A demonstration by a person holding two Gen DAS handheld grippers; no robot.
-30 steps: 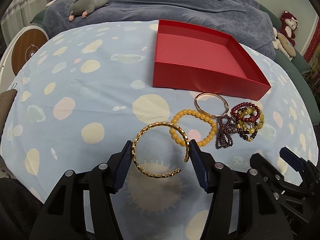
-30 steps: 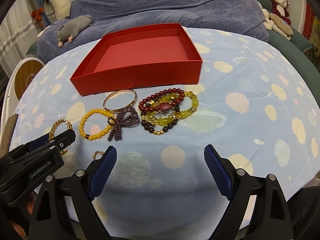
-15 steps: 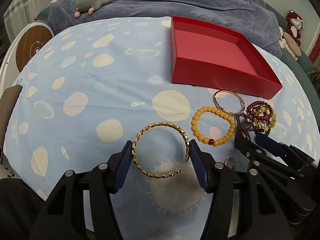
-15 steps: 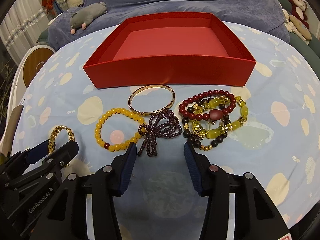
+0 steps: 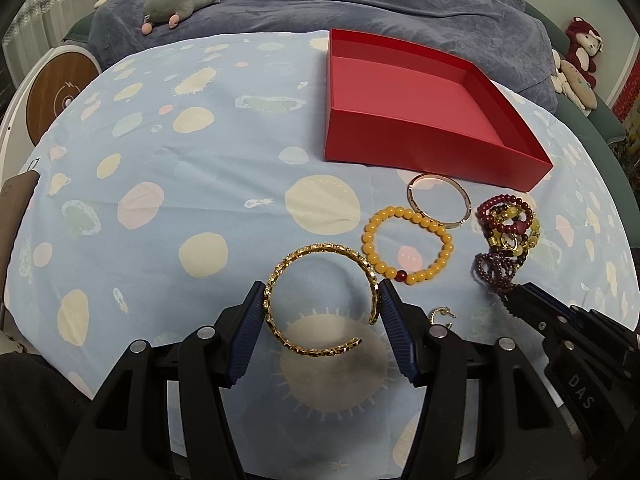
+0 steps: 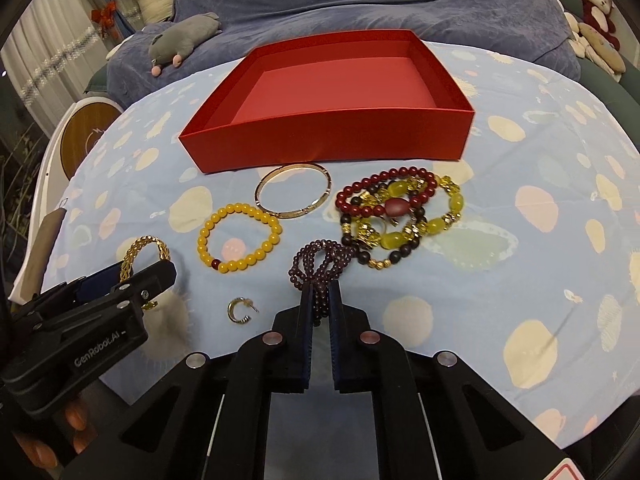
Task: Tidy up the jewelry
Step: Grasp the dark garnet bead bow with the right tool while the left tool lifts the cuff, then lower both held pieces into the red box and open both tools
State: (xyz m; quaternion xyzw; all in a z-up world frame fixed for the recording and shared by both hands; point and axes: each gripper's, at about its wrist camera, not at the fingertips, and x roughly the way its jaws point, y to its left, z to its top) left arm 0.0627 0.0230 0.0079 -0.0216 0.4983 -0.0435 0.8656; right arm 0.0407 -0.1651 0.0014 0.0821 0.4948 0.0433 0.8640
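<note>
On the spotted blue cloth lies a gold cuff bracelet [image 5: 320, 249], and my left gripper [image 5: 322, 300] is shut on it, one pad against each side. My right gripper [image 6: 320, 290] is shut on the near loop of a dark purple bead bracelet [image 6: 320, 258]. That gripper's tip [image 5: 516, 298] shows at the lower right of the left wrist view. An empty red box [image 6: 328, 140] stands farther back. In front of it lie a thin gold bangle [image 6: 288, 214], a yellow bead bracelet [image 6: 240, 210] and a pile of red and yellow bead bracelets [image 6: 396, 206]. The gold cuff [image 6: 146, 242] sticks out past my left gripper [image 6: 136, 276].
A small gold hoop earring [image 6: 238, 310] lies between the two grippers. A grey plush toy [image 6: 184, 38] rests on the blue blanket behind the table, with more plush toys [image 6: 596, 8] at the far right. A round wooden disc [image 5: 60, 96] stands beyond the table's left edge.
My right gripper came forward to the purple bead bracelet and its wide-open jaws shut on the near loop. The left gripper kept its hold on the gold cuff.
</note>
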